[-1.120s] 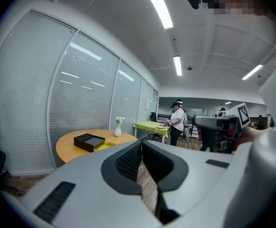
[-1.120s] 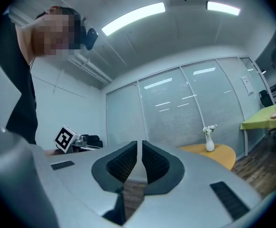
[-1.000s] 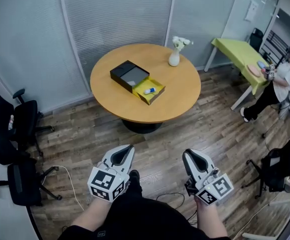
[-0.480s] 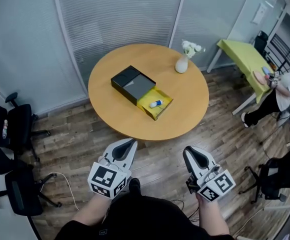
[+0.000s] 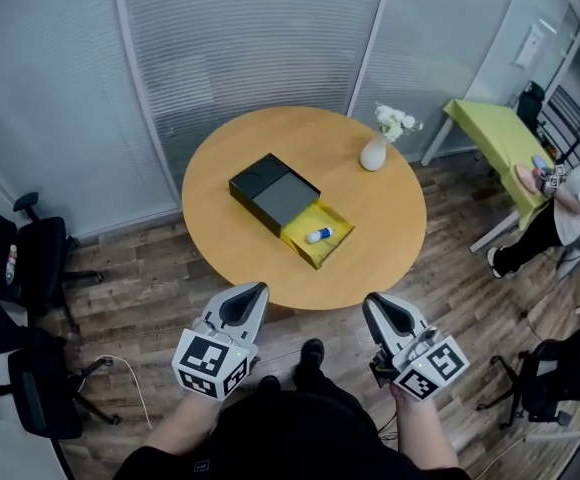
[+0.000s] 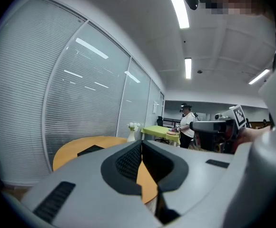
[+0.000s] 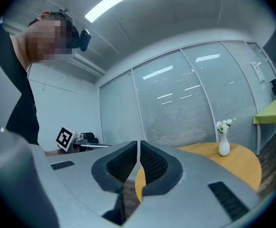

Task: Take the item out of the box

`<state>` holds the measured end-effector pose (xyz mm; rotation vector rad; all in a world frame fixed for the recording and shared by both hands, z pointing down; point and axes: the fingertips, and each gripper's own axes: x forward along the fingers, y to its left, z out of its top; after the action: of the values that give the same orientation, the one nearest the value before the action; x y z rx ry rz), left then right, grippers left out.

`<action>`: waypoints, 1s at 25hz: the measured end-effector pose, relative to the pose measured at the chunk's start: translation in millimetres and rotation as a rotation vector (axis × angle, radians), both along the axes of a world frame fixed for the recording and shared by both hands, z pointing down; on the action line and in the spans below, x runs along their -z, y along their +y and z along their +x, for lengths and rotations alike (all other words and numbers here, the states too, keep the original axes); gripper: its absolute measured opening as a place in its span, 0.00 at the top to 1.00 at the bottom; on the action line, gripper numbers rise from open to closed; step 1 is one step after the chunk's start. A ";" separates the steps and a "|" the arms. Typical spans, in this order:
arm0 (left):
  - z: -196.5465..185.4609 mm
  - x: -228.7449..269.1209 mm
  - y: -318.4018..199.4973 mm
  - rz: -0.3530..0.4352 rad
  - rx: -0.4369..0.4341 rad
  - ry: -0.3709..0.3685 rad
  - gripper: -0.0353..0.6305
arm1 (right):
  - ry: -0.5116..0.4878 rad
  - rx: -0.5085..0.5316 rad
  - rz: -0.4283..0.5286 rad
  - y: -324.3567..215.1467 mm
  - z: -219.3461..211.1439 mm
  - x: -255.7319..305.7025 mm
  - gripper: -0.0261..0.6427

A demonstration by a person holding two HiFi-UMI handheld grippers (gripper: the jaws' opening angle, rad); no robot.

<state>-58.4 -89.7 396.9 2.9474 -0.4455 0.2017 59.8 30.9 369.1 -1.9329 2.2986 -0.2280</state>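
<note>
Table (image 5: 260, 138) nearer — one box (image 5: 273, 192), one item (image 5: 319, 235), two tongs (image 5: 256, 292) (image 5: 374, 301) shut.

Left tool (image 6: 142, 142) closed, empty, wooden table (image 6: 66, 154) beyond

Pale grey left gripper (image 5: 259, 289), right gripper (image 5: 371, 300); black-lined jaws

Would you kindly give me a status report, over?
Left gripper and right gripper shut, empty, short of the round table. White-and-blue item lies in the open yellow drawer of the black box. Nothing blocks it.
</note>
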 end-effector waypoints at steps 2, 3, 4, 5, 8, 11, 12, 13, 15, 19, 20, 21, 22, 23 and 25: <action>7.6 -2.3 -5.6 0.003 0.013 -0.007 0.93 | 0.000 0.022 -0.002 -11.6 10.1 -4.6 0.90; 11.7 -4.3 -9.5 0.003 0.022 -0.015 0.93 | -0.001 0.035 -0.003 -18.4 15.7 -6.8 0.90; 16.1 -6.5 -13.9 0.004 0.032 -0.024 0.93 | -0.001 0.050 -0.003 -25.5 21.6 -8.6 0.90; 21.0 -8.3 -18.7 0.003 0.043 -0.032 0.93 | 0.000 0.066 -0.002 -32.6 27.9 -10.1 0.90; 40.0 -11.8 -33.6 0.000 0.087 -0.051 0.93 | -0.012 0.108 -0.001 -53.7 54.2 -16.0 0.90; 72.1 -17.8 -50.6 -0.014 0.129 -0.073 0.93 | -0.037 0.141 -0.010 -78.0 91.3 -24.3 0.90; 86.3 -20.7 -56.2 -0.020 0.136 -0.084 0.93 | -0.039 0.153 -0.014 -86.0 104.2 -26.6 0.90; 101.4 -23.5 -61.4 -0.025 0.139 -0.094 0.93 | -0.038 0.165 -0.020 -93.2 117.1 -29.2 0.90; 131.5 -27.9 -70.5 -0.032 0.141 -0.111 0.93 | -0.039 0.183 -0.037 -105.3 143.5 -37.5 0.90; 180.2 -26.9 -83.5 -0.035 0.158 -0.123 0.93 | -0.066 0.203 -0.063 -121.9 194.4 -51.0 0.90; 189.6 -25.8 -86.5 -0.031 0.166 -0.126 0.93 | -0.070 0.210 -0.063 -125.4 204.7 -51.9 0.90; 197.9 -24.4 -89.3 -0.027 0.175 -0.128 0.93 | -0.073 0.219 -0.063 -129.0 214.0 -52.4 0.90; 205.0 -22.6 -91.6 -0.023 0.185 -0.129 0.93 | -0.075 0.229 -0.062 -132.2 221.9 -52.5 0.90; 211.0 -20.3 -93.4 -0.017 0.196 -0.127 0.93 | -0.077 0.240 -0.060 -135.2 228.4 -52.4 0.90; 220.1 -14.5 -96.7 -0.001 0.215 -0.122 0.93 | -0.075 0.264 -0.058 -141.0 237.6 -51.8 0.90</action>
<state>161.6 -186.3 411.3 2.8675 -0.7729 0.3552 297.4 -110.1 420.9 -1.6094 2.5167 -0.3900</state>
